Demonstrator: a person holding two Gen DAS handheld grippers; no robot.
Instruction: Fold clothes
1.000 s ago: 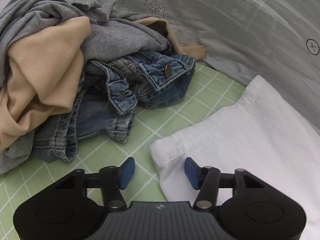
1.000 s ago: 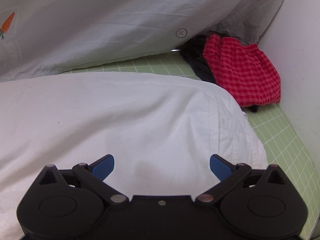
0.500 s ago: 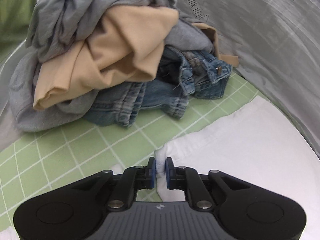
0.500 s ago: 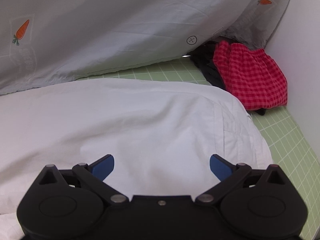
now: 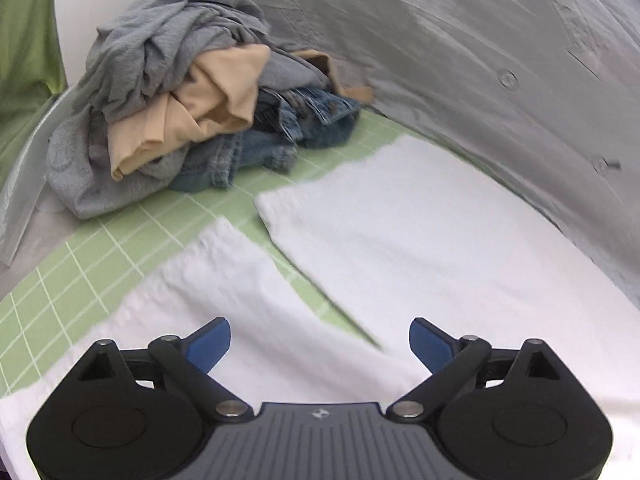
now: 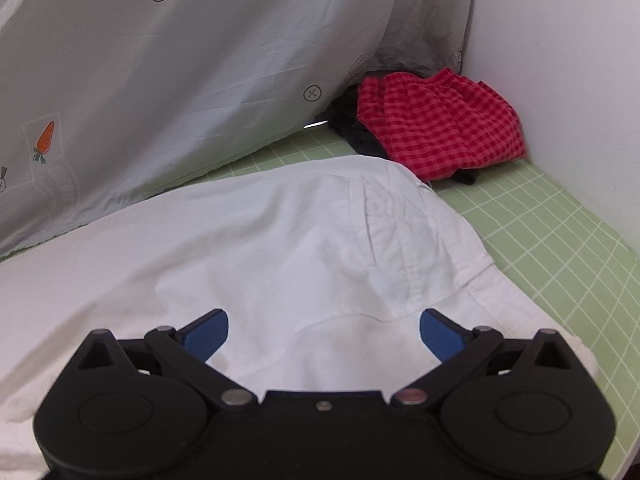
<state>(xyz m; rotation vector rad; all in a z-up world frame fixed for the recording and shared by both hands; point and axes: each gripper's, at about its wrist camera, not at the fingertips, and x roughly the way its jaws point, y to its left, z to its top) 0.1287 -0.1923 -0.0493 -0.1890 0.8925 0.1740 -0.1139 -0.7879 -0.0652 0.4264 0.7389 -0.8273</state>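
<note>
— What's on the left side?

— A heap of clothes: grey things on top, a tan piece in the middle, blue jeans at the bottom. It sits on the green grid mat that covers the bench, up against a white wall.

— And the thing being folded?

— White trousers, laid flat on the mat just right of the heap. From the left camera the two legs spread apart with a wedge of green between them. The left gripper hovers over them, its blue fingers spread wide with nothing between.

— Any writing anywhere?

— None I can read. The grey sheet hanging behind has orange carrots printed on it and little circles with a cross inside. The left picture is smeared, so any lettering there is lost.

— The right side?

— The right gripper is over the waist end of the trousers, where the pocket seam shows. Its fingers are wide apart too, gripping nothing. Beyond, in the corner by the wall, lies a red checked garment on top of something dark.
</note>
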